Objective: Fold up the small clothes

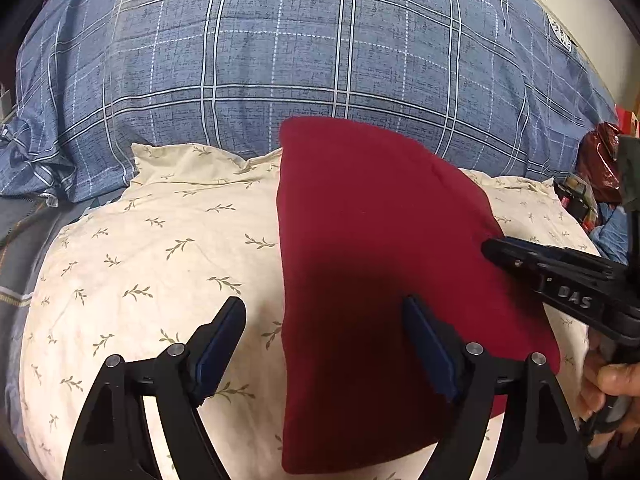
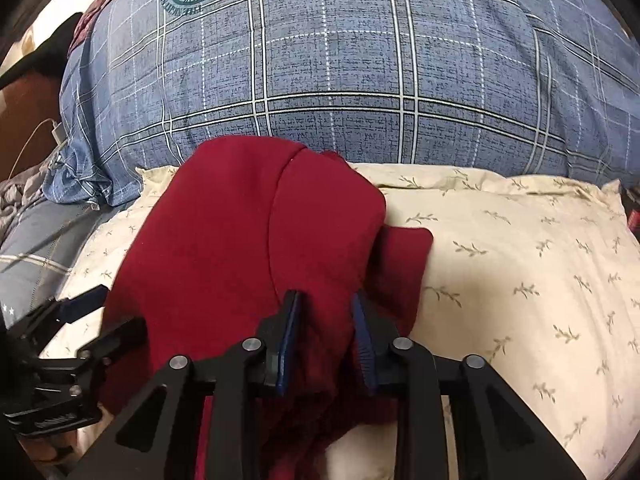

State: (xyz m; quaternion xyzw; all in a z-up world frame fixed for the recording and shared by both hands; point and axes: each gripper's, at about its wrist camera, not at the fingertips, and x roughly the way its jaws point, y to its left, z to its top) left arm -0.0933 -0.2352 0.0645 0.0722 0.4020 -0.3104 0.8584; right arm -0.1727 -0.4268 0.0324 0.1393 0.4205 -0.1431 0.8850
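Observation:
A dark red garment (image 1: 372, 256) lies folded on a cream pillow with a leaf print (image 1: 160, 240). My left gripper (image 1: 324, 308) is open above the garment's left edge, one finger over the pillow, one over the cloth. In the right wrist view the red garment (image 2: 224, 248) is bunched, and my right gripper (image 2: 326, 304) is shut on a raised fold of it. The right gripper also shows in the left wrist view (image 1: 560, 276) at the garment's right edge. The left gripper shows at the left of the right wrist view (image 2: 84, 320).
A large blue plaid pillow (image 1: 300, 60) lies behind the cream pillow (image 2: 520, 260). A red plastic bag and clutter (image 1: 600, 160) sit at the far right. A white charger and cable (image 2: 56, 132) lie at the left.

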